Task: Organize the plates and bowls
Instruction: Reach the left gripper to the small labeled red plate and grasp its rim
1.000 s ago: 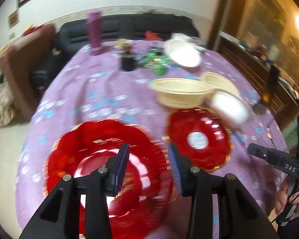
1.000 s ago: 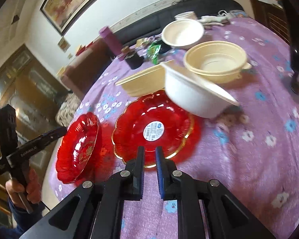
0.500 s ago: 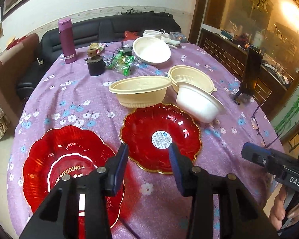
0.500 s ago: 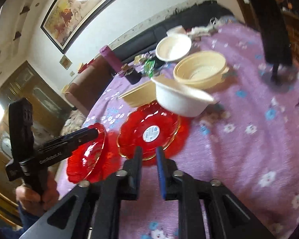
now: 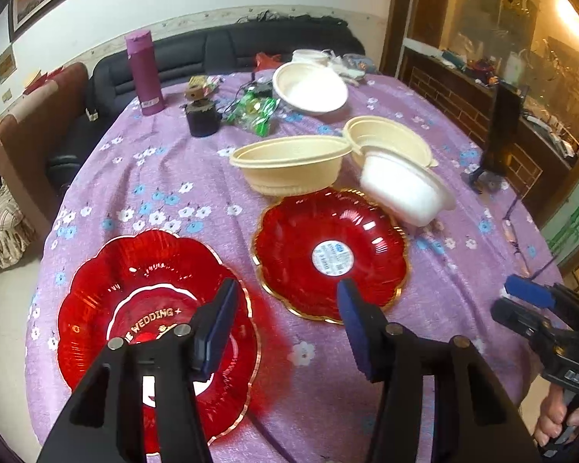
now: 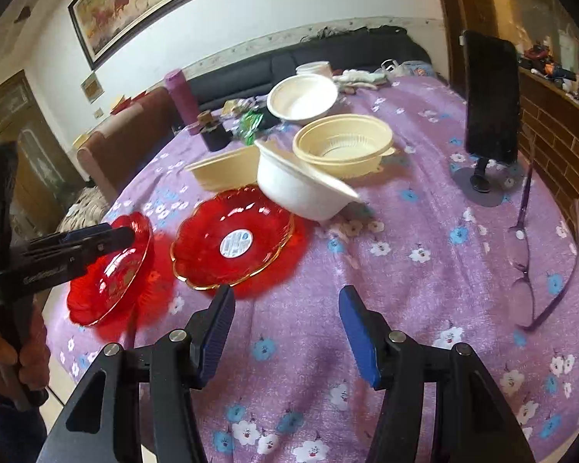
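Two red scalloped plates lie on the purple flowered tablecloth: one with gold lettering at the near left, one with a white sticker beside it. Behind stand a wide cream bowl, a tilted white bowl, a ribbed cream bowl and a far white bowl. My left gripper is open and empty above the near table edge between the red plates. My right gripper is open and empty over bare cloth.
A purple flask, a small dark jar and green wrappers stand at the back. A black phone on a stand and purple glasses sit at the right. A black sofa lies beyond the table.
Both grippers have opened wide; the right one was nearly shut before. The right gripper's view has shifted rightward over the cloth. The plates and bowls lie where they were.
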### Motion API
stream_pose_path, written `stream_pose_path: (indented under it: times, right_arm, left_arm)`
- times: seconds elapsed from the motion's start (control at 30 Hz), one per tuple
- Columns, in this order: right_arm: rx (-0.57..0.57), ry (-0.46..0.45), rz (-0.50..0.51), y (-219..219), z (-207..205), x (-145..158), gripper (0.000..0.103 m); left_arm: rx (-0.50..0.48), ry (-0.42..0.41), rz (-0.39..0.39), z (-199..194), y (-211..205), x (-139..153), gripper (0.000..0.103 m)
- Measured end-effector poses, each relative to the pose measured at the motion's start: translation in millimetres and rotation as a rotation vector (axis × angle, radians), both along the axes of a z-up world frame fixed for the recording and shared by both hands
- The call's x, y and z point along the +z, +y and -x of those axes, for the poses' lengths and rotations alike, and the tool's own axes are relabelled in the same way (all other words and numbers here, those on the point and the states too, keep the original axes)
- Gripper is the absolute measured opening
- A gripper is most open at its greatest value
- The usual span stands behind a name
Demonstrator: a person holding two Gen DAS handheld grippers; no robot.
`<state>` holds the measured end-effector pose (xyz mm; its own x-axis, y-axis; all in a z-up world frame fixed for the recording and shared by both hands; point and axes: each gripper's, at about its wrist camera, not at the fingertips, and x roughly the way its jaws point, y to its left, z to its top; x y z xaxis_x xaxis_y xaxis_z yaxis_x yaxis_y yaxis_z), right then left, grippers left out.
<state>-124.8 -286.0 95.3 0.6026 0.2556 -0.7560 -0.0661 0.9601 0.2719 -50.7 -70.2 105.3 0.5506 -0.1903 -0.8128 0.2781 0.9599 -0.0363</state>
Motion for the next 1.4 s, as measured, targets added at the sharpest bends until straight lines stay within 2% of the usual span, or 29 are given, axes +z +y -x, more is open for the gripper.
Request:
stream_pose_path:
  times: [0.07,0.4,0.5,0.57,0.63,0.73,0.87,0.9,1.03,1.1,1.2,1.4]
  right_arm:
    - [0.021,0.017,-0.045,1,-3,-3,0.061]
    - [-0.013,0.130,-0.071,-4,-32,-31,0.061]
    - [-0.015,0.138,-0.130,-9,-39,-35,0.060]
    - [-0.017,0.133,-0.150,-10,-43,-36,0.052]
    - [-0.014,0.133,-0.180,-11,-49,-36,0.040]
    - [-0.020,0.135,-0.202,-9,-59,-36,0.040]
    - [-0.023,0.149,-0.223,-2,-72,-40,0.040]
    - [-0.028,0.158,-0.228,-2,-75,-43,0.035]
    - [-0.051,0.183,-0.240,-2,-83,-53,0.028]
    - [-0.058,0.188,-0.233,-1,-85,-56,0.028]
    - [-0.063,0.194,-0.224,1,-88,-59,0.028]
    - [-0.073,0.213,-0.225,2,-95,-69,0.025]
  left_arm:
    - [0.013,0.009,-0.006,-6,3,-3,0.052]
    - [0.038,0.072,-0.020,-43,8,-22,0.052]
    - [0.045,0.082,-0.028,-54,9,-26,0.052]
    - [0.053,0.092,-0.038,-63,10,-30,0.052]
    - [0.052,0.102,-0.028,-70,12,-32,0.050]
    - [0.052,0.112,-0.033,-79,11,-36,0.048]
    - [0.030,0.130,-0.023,-90,6,-41,0.036]
    - [0.032,0.138,-0.025,-93,5,-43,0.033]
    - [0.023,0.147,-0.035,-102,1,-48,0.031]
    - [0.023,0.146,-0.041,-107,-1,-51,0.027]
    - [0.043,0.191,-0.044,-117,-5,-60,0.026]
    - [0.015,0.235,-0.059,-120,-18,-74,0.026]
